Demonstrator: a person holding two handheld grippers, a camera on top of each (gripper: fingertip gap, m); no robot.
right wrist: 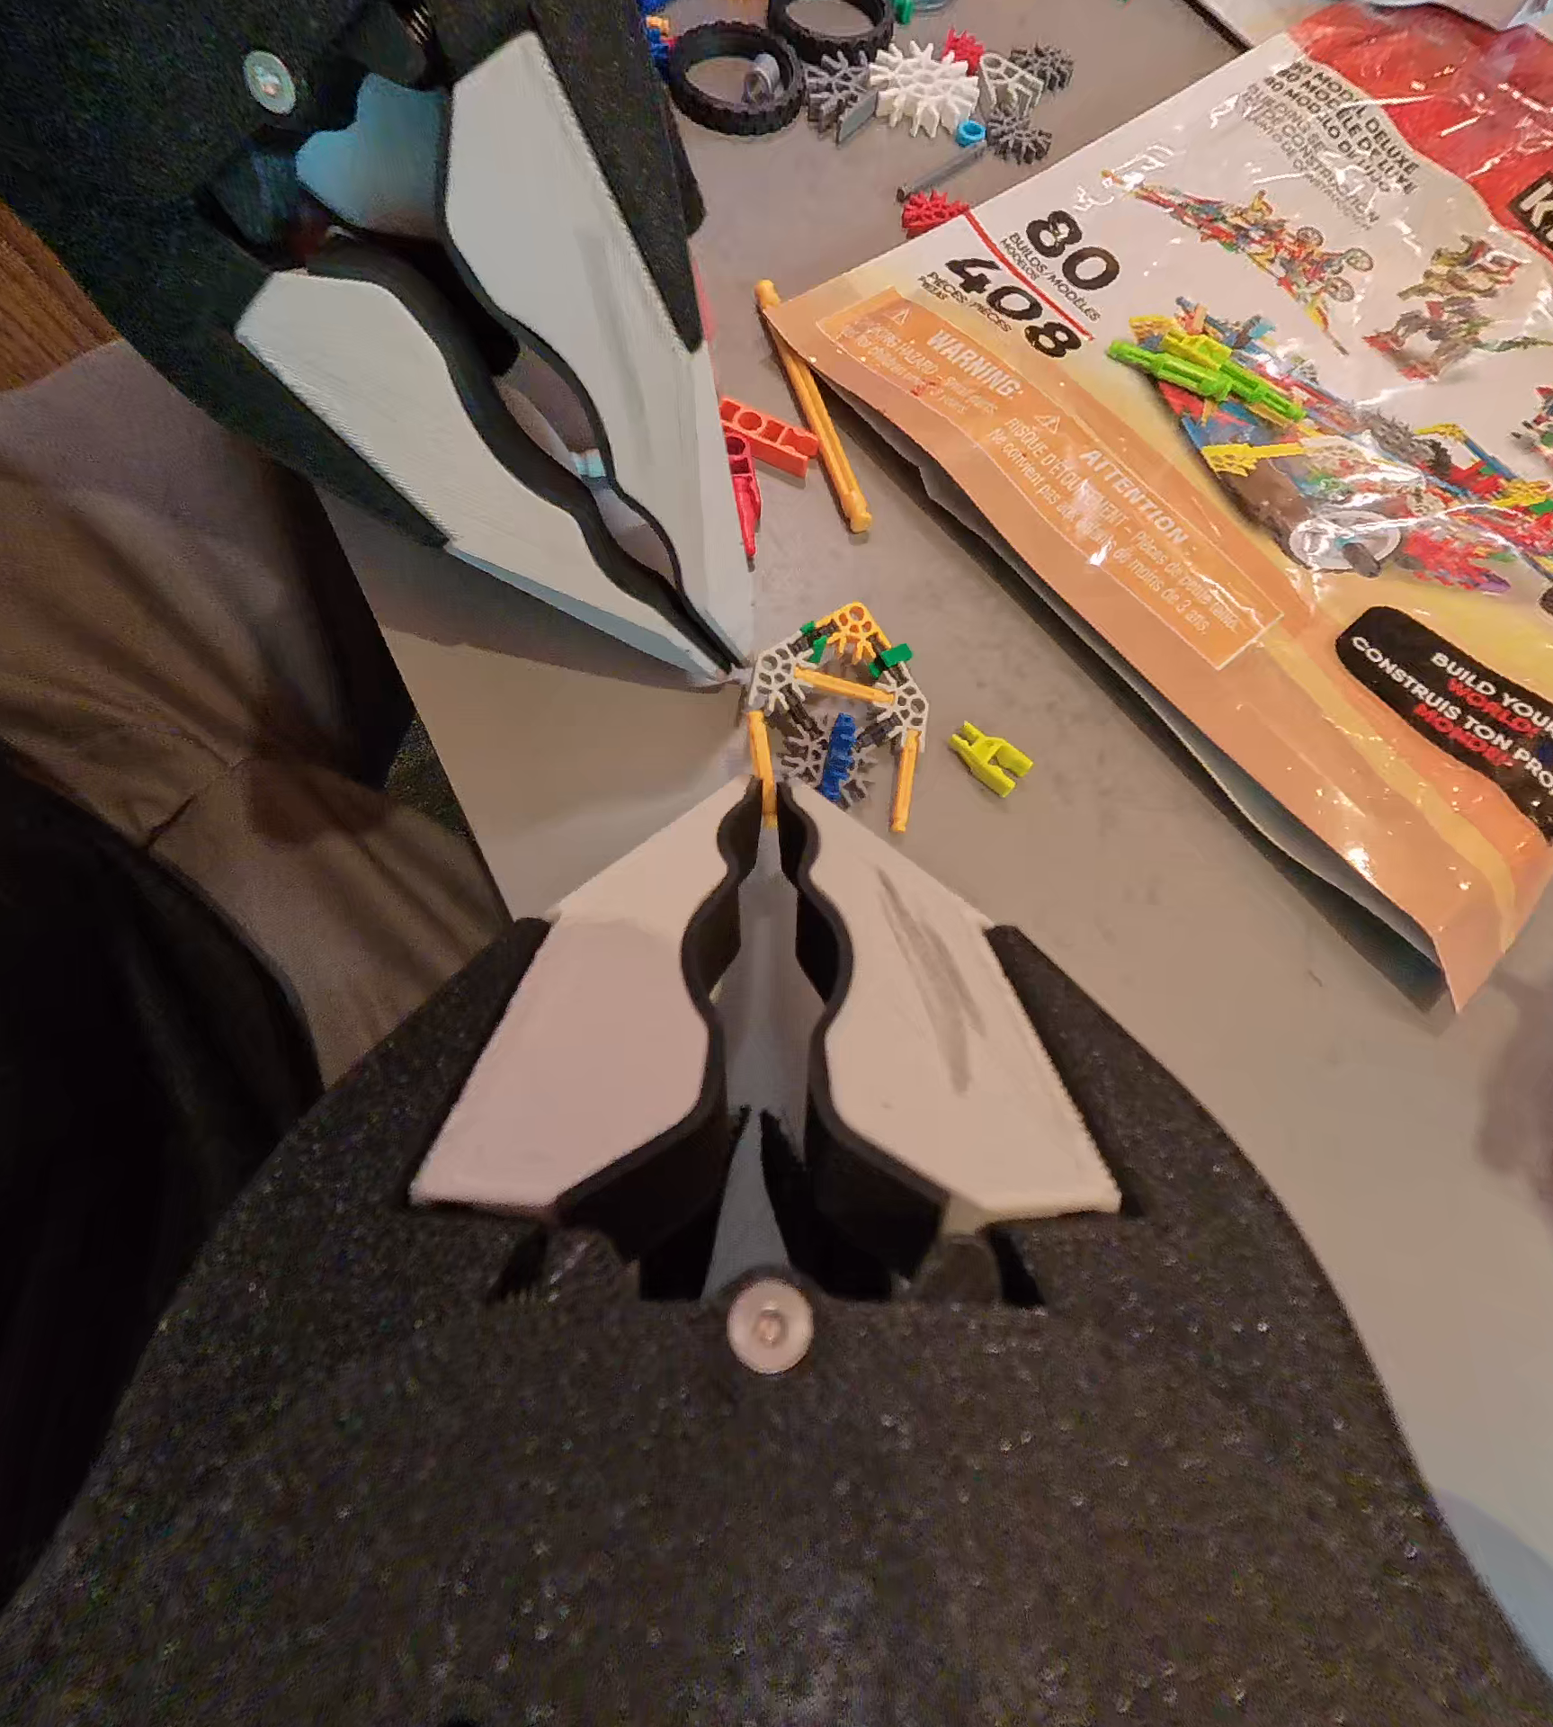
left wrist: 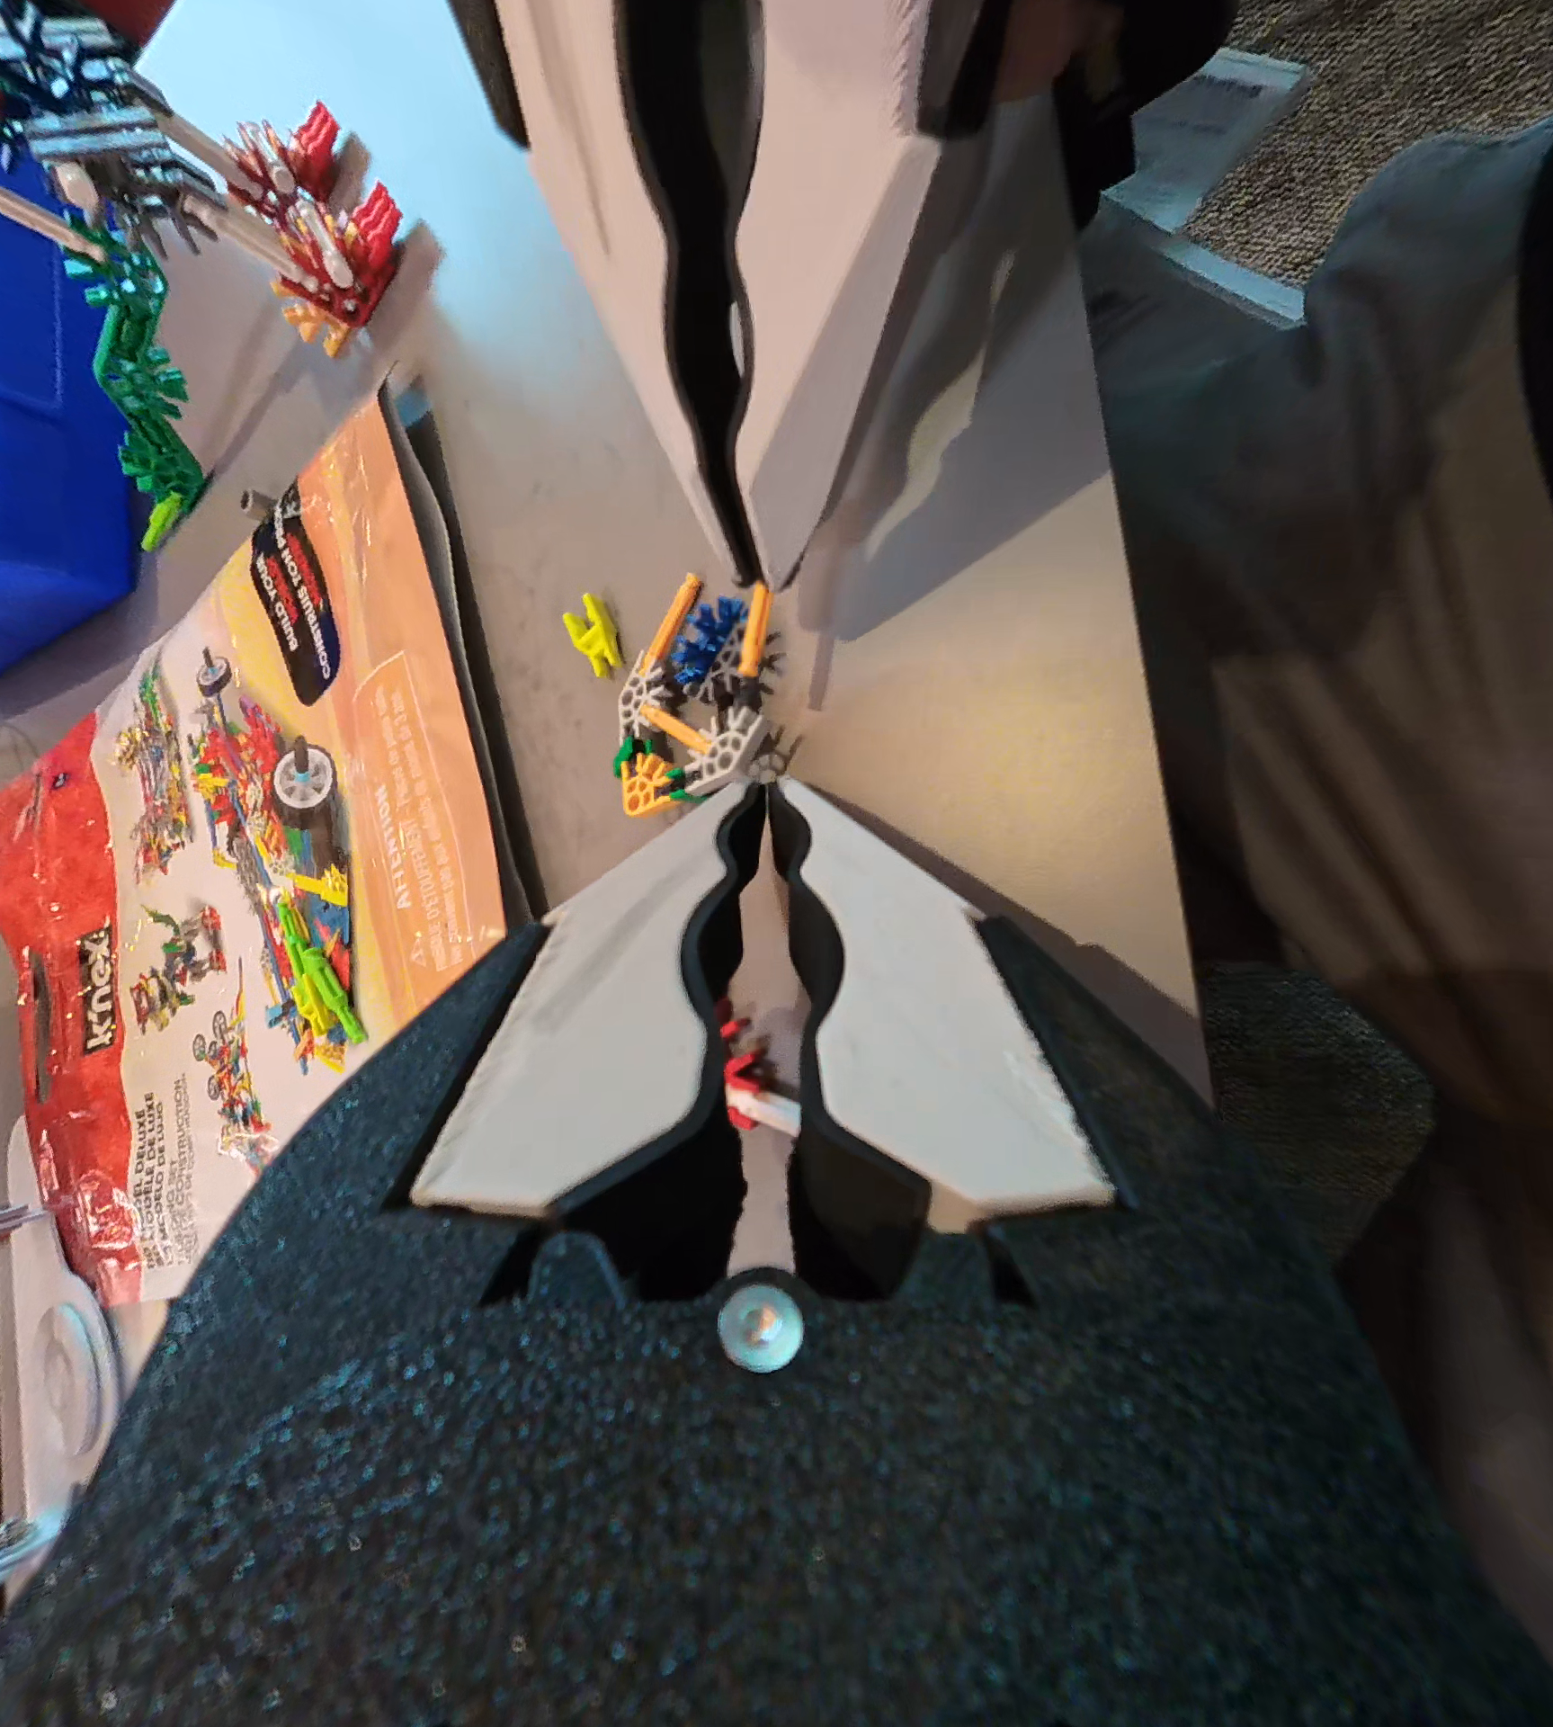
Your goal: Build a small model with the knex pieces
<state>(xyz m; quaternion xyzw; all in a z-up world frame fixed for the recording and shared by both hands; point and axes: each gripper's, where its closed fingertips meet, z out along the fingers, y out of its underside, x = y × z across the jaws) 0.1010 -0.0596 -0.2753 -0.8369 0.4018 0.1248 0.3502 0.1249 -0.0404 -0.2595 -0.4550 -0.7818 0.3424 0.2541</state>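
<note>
I've got both hand-held grippers clenched on the small rod-and-connector model [right wrist: 833, 706]: left hand-held gripper [left wrist: 765, 780] pinching its grey connector [left wrist: 735, 748], right hand-held gripper [right wrist: 768, 794] gripping a yellow rod [right wrist: 761, 762], steadying it just above the table [right wrist: 1127, 934].

- The light is soft and indoor, rather warm; the counter [right wrist: 1127, 934] looks evenly lit in the right wrist view.
- The plastic bag [right wrist: 1267, 449] shows white glare spots on its wrinkles.
- In the left wrist view the far left corner is bright and bluish, and the toy pieces [left wrist: 146, 234] there are blurred.
- The far tongs [left wrist: 758, 579] throw a soft shadow on the counter.
- Both views bend strongly at the edges.
- The person's clothing is dim.
</note>
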